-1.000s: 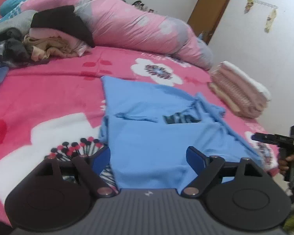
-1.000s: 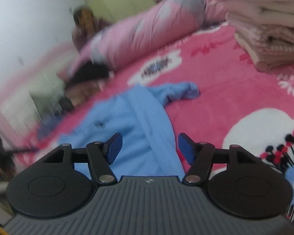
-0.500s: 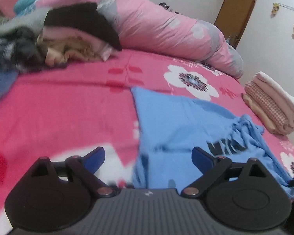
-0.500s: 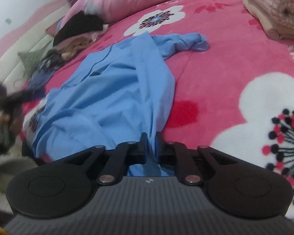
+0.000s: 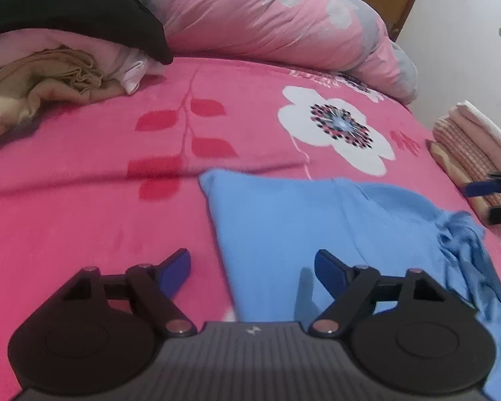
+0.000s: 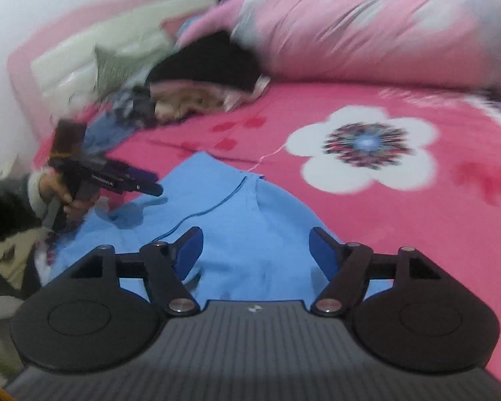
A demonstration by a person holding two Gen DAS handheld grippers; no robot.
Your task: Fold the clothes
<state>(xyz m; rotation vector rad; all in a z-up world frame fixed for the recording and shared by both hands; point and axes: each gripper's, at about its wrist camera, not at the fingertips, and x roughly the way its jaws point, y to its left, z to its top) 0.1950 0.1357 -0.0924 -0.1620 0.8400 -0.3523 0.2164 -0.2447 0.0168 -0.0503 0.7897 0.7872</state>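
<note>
My left gripper [image 5: 252, 264], jaws closing on nothing, straddles the left edge of the light-blue cotton shirt [image 5: 304, 234], which runs away toward the far corner, while my right gripper [image 6: 255, 247], jaws opening and empty, hovers over its middle.

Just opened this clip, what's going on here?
A person with a gripper in each hand is folding a light blue garment laid out on a bed with a pink floral blanket. The left gripper hovers over the garment's left edge, jaws closing with nothing pinched yet. The right gripper is above the blue cloth, jaws opening and not gripping it. A stack of folded clothes sits at the bed's right edge.
</note>
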